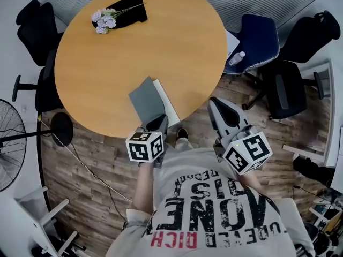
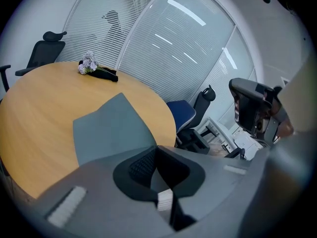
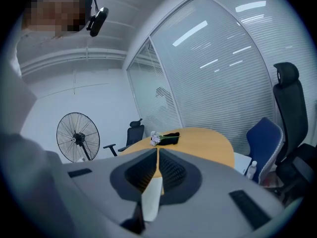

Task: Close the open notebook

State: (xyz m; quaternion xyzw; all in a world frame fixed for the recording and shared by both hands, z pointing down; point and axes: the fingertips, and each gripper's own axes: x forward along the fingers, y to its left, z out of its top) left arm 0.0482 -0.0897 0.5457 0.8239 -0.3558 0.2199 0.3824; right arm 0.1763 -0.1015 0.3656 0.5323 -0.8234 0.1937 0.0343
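The notebook (image 1: 147, 99) lies at the near edge of the round wooden table (image 1: 107, 74), grey cover up, with a strip of white page (image 1: 167, 101) showing along its right side. In the left gripper view the grey cover (image 2: 111, 128) spreads just beyond the jaws. My left gripper (image 1: 159, 122) (image 2: 156, 148) hovers at the notebook's near edge, pointing down at it, shut with nothing between its fingers; whether it touches the cover I cannot tell. My right gripper (image 1: 221, 108) (image 3: 157, 150) is off the table's right side, away from the notebook, jaws together and empty.
A bunch of pale flowers (image 1: 104, 19) on a black cloth (image 1: 130, 12) lies at the table's far side. A blue chair (image 1: 260, 36) with a water bottle (image 1: 237, 58) stands right, black chairs (image 1: 35, 28) left, a floor fan (image 1: 8, 149) lower left.
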